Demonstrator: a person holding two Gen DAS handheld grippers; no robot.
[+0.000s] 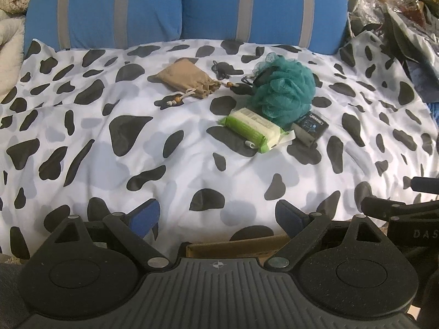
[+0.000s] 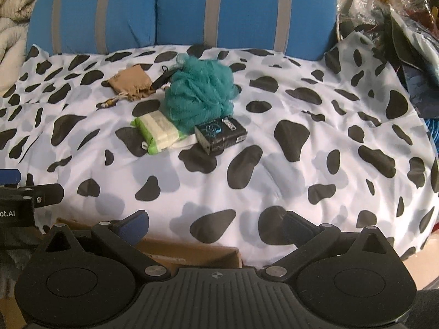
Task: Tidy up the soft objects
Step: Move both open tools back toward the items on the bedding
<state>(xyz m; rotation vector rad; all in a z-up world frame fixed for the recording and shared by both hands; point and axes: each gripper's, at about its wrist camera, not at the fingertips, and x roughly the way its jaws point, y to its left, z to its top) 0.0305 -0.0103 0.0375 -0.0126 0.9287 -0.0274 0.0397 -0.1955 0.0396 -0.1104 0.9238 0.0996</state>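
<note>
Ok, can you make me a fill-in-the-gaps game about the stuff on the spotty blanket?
1. The fluffy bath pouf is coloured ____.
2. The tan drawstring pouch lies to the ____ of the pouf.
3. The wipes packet has a wrapper coloured ____.
4. Both the left gripper and right gripper hold ____.

Missing words: teal; left; green; nothing

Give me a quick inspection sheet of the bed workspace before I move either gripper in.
Surface: cow-print sheet, wrinkled, over the bed.
Job's things: tan drawstring pouch; teal mesh loofah; green wipes pack lying against the loofah; black box beside the pack.
Clutter: small black strap behind the pouch; cardboard box at the near edge.
Grippers: left gripper and right gripper both open, nothing between the fingers, short of the items.
Cables: nothing seen.
Surroundings: blue striped cushions behind; piled bags to the right.
</note>
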